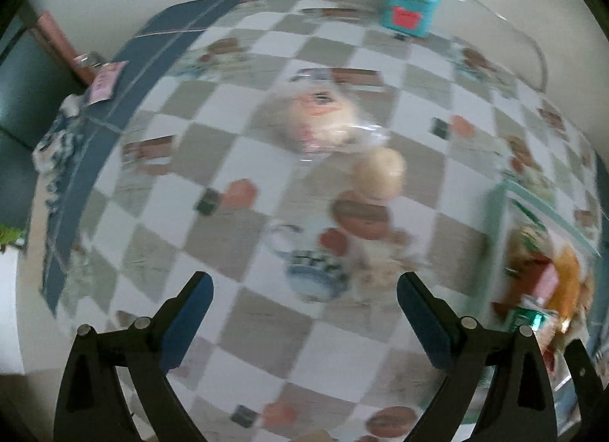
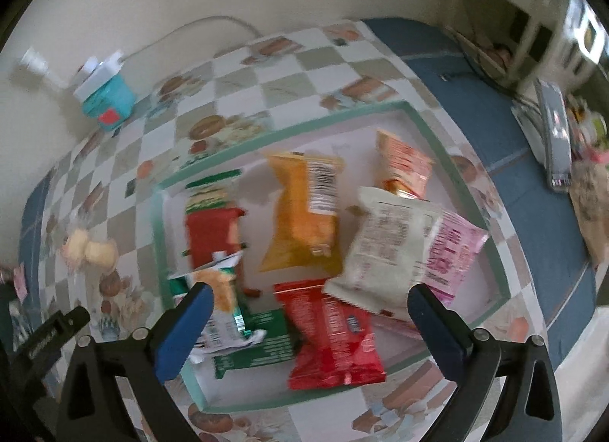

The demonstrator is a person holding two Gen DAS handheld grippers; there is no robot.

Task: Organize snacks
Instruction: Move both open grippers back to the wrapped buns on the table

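Snack packets — an orange one [image 2: 304, 213], a white one [image 2: 388, 248] and a red one [image 2: 331, 335] among them — lie in a green-rimmed tray [image 2: 289, 130] on the checkered table [image 2: 243, 77]. A clear bag of buns [image 1: 342, 137] lies apart, left of the tray. The left hand-held gripper [image 1: 304, 312] and the right hand-held gripper [image 2: 310, 322] are both spread wide, holding nothing.

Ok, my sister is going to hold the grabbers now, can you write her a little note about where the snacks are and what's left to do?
Left gripper: open, holding nothing, above the checked tablecloth.
Right gripper: open, holding nothing, over the tray.
Done: the tray already holds several packets, including the yellow bag, the red packet, the white bag and the green packet.
Left: the clear pack of pale round buns is on the cloth outside the tray, ahead of the left fingers. It probably goes in next.
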